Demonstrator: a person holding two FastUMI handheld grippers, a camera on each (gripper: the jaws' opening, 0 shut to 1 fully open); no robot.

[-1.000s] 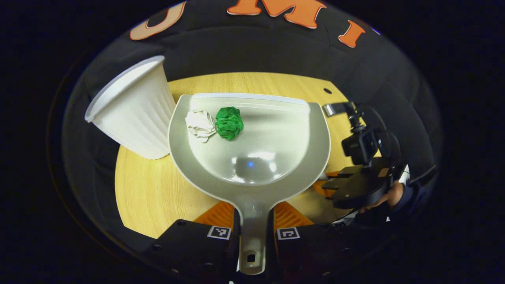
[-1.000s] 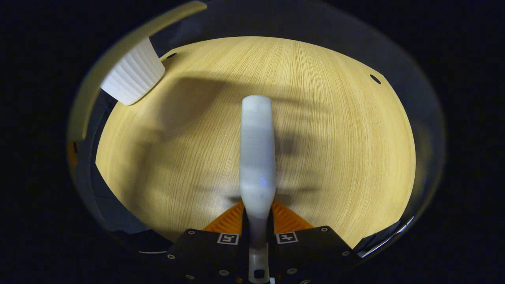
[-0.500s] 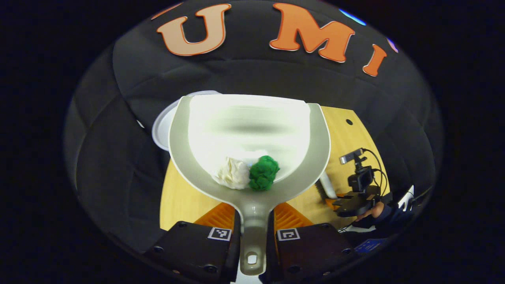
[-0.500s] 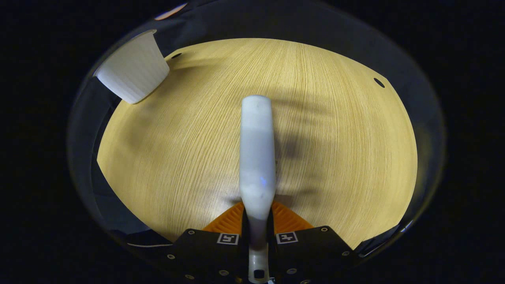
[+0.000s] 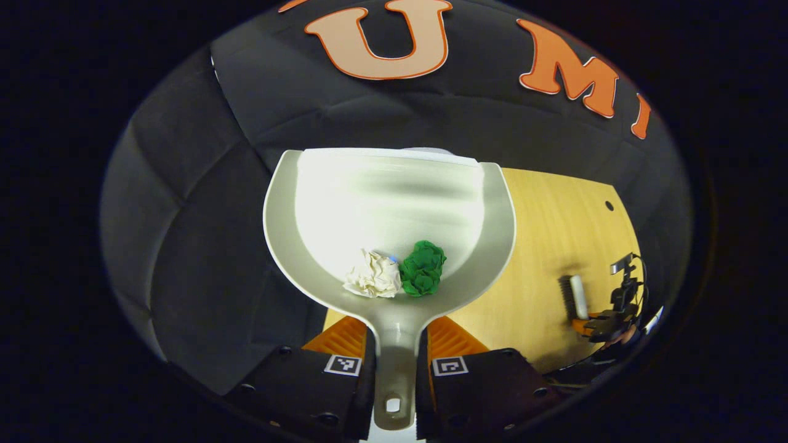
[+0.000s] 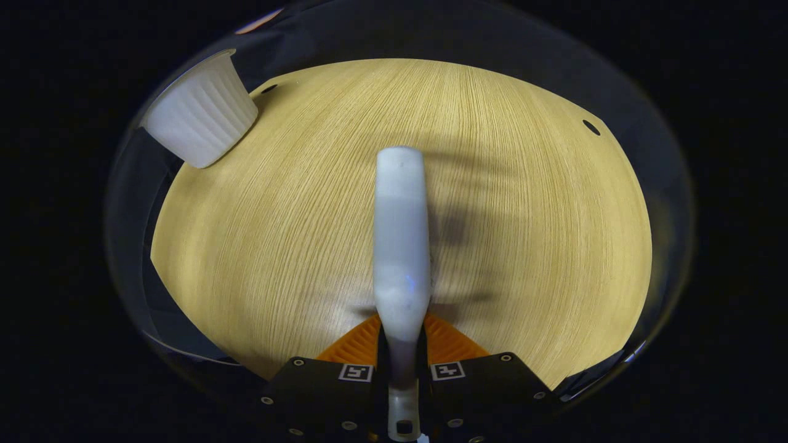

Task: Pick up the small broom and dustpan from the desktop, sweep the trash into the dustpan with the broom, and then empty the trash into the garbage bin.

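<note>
Grey plastic dustpan (image 5: 394, 215), clenched in left tool (image 5: 394, 369), carries white paper wad (image 5: 373, 282) and green wad (image 5: 422, 268); right tool (image 6: 403, 363) grasps white broom (image 6: 401, 240).

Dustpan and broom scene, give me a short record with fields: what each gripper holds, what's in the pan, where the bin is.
left gripper: shut on dustpan handle
dustpan contents: white paper ball and green paper ball, side by side at the handle end
right gripper: shut on broom handle, above the table
garbage bin: white, ribbed, at the table's far left corner in the right gripper view
trash status: not yet emptied
</note>
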